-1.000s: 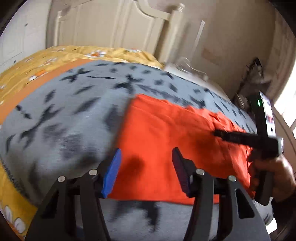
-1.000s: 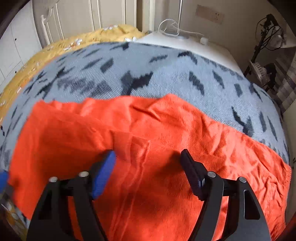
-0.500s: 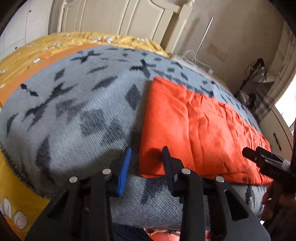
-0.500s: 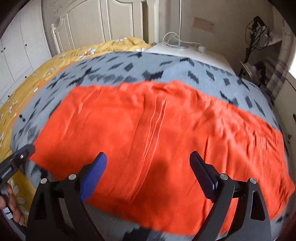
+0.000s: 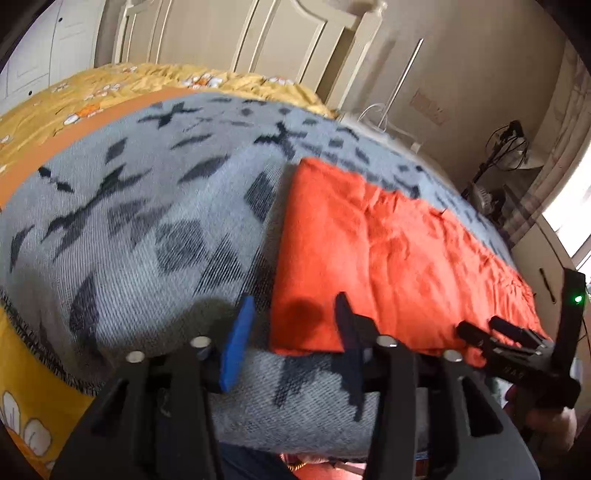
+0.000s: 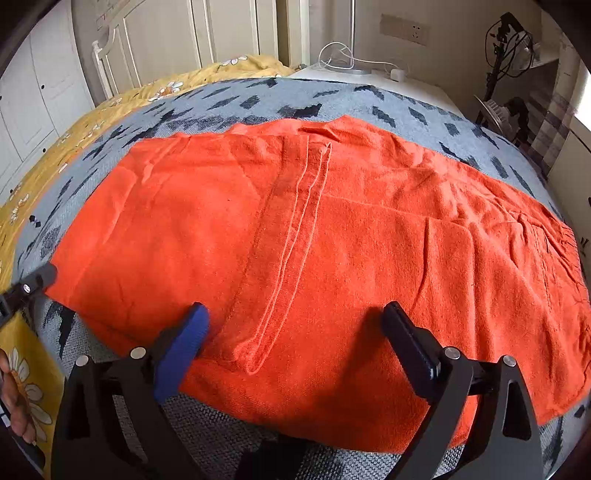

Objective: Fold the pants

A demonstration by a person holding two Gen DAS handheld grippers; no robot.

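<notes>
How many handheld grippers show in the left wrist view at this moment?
2. The left gripper, jaws opening, straddles the near corner of the orange pants. The right gripper reaches over the pants' near edge at the far right, with nothing between its jaws.

One pair of orange pants (image 6: pixel 332 266); one grey patterned blanket (image 5: pixel 147 229); one yellow flowered bedspread (image 5: pixel 92 99); two grippers, left (image 5: pixel 291 332) and right (image 6: pixel 295 339); one wall socket (image 6: pixel 404 27); one fan (image 6: pixel 495 110).
</notes>
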